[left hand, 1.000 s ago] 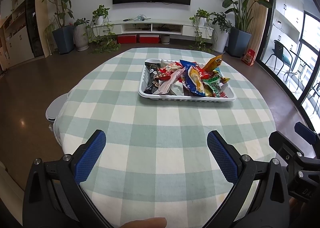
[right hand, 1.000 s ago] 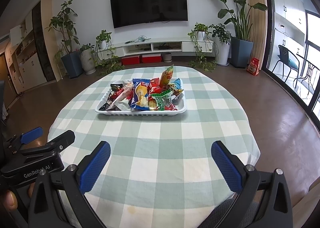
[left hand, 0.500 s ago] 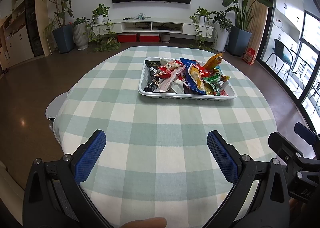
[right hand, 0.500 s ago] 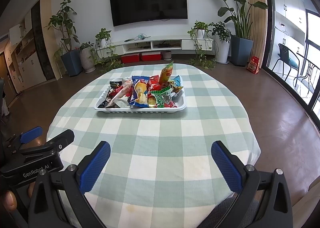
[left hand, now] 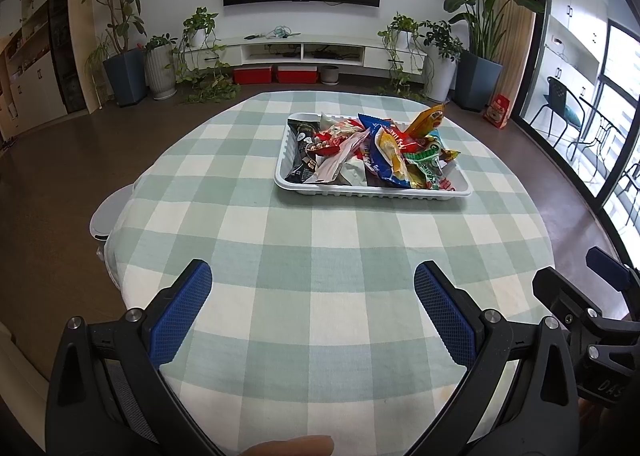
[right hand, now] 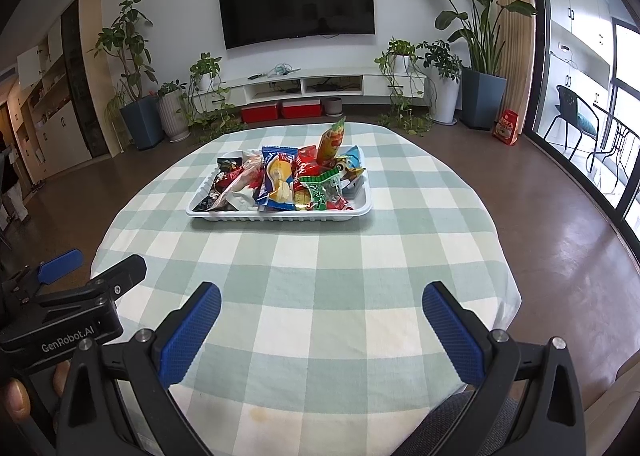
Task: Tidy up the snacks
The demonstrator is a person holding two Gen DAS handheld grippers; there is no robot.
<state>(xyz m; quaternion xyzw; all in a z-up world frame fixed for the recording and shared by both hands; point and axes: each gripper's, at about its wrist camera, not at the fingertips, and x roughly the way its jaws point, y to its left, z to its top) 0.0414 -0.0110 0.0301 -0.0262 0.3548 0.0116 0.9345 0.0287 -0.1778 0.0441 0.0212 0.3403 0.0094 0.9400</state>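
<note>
The tabletop (left hand: pixel 280 256) wore green-and-white checks; the tray (left hand: pixel 372 192) was white, its snack packets (left hand: pixel 384 152) multicoloured.

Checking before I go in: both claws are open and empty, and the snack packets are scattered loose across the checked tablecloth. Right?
Not quite. The snack packets are not loose on the tablecloth; they are piled in the white tray, as the right wrist view shows. The rest holds: the left claw and right claw are both open and empty.
</note>
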